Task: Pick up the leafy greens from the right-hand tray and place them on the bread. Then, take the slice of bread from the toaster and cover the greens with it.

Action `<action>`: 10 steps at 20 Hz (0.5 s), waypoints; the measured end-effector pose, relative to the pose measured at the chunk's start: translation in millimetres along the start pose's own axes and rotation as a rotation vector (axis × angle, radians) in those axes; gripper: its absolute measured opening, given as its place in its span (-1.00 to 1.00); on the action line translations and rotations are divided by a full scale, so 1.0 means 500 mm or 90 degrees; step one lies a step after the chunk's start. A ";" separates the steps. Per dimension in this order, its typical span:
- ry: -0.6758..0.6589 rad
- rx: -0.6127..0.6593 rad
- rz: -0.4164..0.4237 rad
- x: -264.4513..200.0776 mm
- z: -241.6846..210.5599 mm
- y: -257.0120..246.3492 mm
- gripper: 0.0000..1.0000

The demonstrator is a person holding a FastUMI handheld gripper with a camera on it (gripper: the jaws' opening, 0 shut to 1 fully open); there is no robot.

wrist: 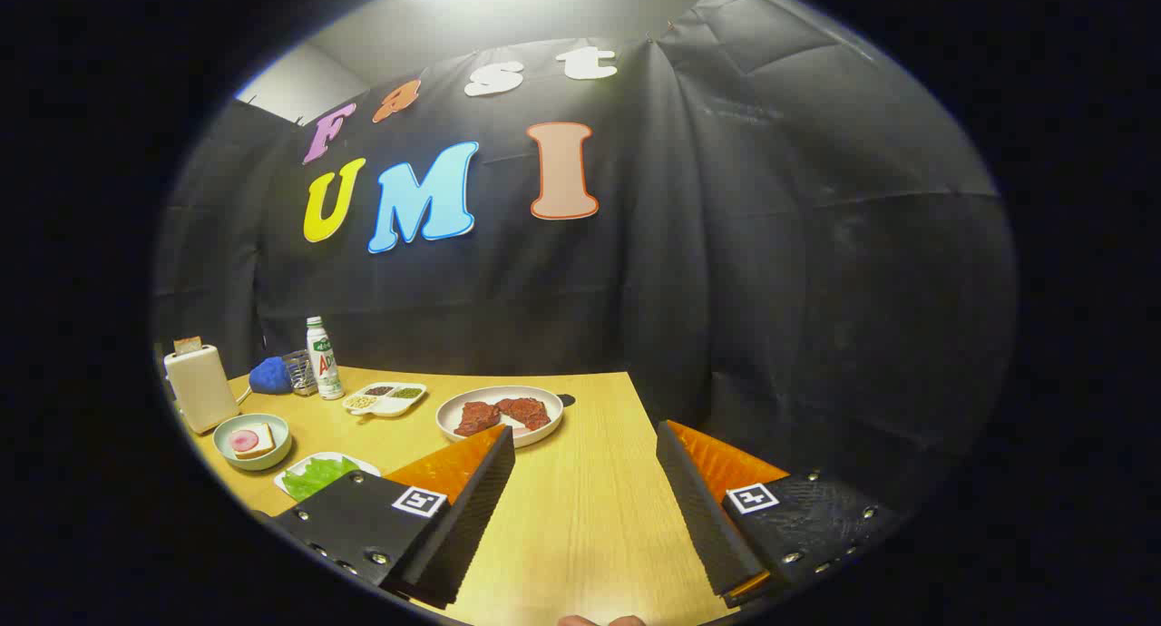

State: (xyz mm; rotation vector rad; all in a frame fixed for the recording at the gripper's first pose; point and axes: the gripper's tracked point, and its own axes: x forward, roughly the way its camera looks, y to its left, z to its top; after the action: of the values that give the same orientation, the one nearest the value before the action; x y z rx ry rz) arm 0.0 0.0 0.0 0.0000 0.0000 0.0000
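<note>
Gripper view puts the leafy greens (316, 474) low and to the left, lying flat on a white tray (363, 464) at the near left part of the wooden table (580, 517), just beyond and outside my left finger, partly tucked behind its body. Their long axis appears to run from near-left to far-right, roughly along the tray. Farther left and a little farther off sits the bowl (227, 445) with the bread (258, 438) and a pink slice on it, and past that the toaster (200, 387) with a slice of toast (188, 344) standing out of its top. My gripper (585, 508) hangs above bare tabletop with the fingers spread wide and nothing between them; they point toward the far right of the table, so the greens lie well off my axis, to the left. I judge the pick-up has not begun: the coming move calls for a swing left and a drop so the tray comes between my fingers. Outward from there stand a plate of meat (501, 415) just ahead of my left finger, a divided dish (385, 398), a bottle (323, 358), a blue object (269, 375) and a wire basket (299, 372).
</note>
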 end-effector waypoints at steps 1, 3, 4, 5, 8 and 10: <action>0.013 -0.018 -0.002 -0.019 -0.004 0.016 0.93; 0.005 -0.033 0.016 -0.062 0.006 0.076 0.93; -0.005 -0.029 0.025 -0.079 0.013 0.101 0.94; -0.014 -0.026 0.036 -0.094 0.017 0.126 0.93; -0.024 -0.028 0.056 -0.114 0.010 0.182 0.93; -0.018 -0.033 0.066 -0.118 -0.004 0.213 0.93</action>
State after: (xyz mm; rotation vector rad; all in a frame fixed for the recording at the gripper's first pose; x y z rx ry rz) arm -59.0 106.4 -1.8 -0.0521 -0.0282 0.1034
